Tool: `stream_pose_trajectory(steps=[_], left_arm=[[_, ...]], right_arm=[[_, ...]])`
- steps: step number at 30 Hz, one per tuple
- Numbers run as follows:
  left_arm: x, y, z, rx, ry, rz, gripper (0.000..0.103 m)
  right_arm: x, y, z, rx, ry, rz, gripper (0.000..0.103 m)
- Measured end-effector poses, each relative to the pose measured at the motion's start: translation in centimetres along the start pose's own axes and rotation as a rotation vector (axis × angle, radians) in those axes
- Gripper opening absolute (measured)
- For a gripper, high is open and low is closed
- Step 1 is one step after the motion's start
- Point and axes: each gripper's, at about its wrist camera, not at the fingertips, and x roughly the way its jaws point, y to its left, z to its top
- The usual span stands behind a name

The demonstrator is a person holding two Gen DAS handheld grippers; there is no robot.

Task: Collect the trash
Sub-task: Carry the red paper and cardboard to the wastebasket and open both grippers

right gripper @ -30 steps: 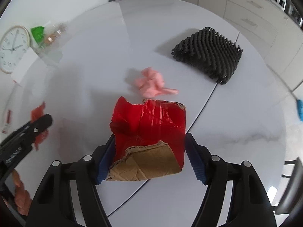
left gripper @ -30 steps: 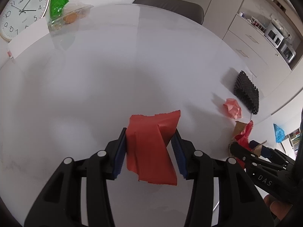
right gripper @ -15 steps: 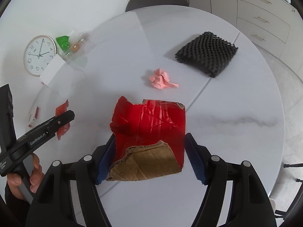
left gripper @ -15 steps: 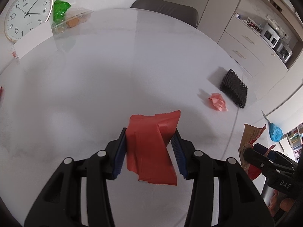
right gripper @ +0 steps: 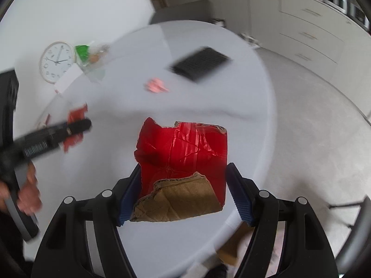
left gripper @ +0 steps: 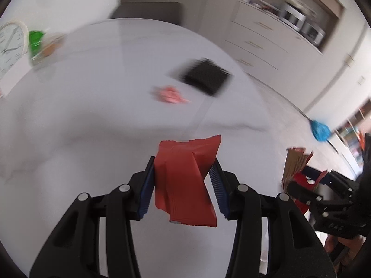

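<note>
Trash is pinched in both tools: the left tool (left gripper: 183, 180) clamps a folded red wrapper (left gripper: 185, 178), the right tool (right gripper: 184, 192) squeezes a torn red cardboard scrap (right gripper: 183, 166) by its side edges. A crumpled pink wad (left gripper: 170, 94) lies on the counter (left gripper: 92, 115) well ahead of both. Risk: the stiff scrap, gripped only at its edges, could buckle and slip out during a quick swing.
</note>
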Motion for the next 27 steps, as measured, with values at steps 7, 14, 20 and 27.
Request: stream_pose_trajectory(steps=[7, 14, 20, 27], left_arm=[[1.6, -11.1, -2.9, 0.196, 0.089, -0.16, 0.045], [3.9, -21.6, -6.2, 0.435, 0.204, -0.247, 0.045], [4.4, -27.9, -9.2, 0.591, 0.269, -0.299, 0.045], [5.8, -33.6, -12.4, 0.688, 0.338, -0.348, 0.045]], right_arm=[[-1.3, -9.7, -11.2, 0.15, 0.143, -0.13, 0.072], [0.9, -16.6, -19.1, 0.358, 0.226, -0.174, 0.072], [1.3, -19.8, -21.7, 0.46, 0.272, -0.145, 0.095], [-3.1, -23.5, -23.7, 0.562, 0.237, -0.198, 0.1]])
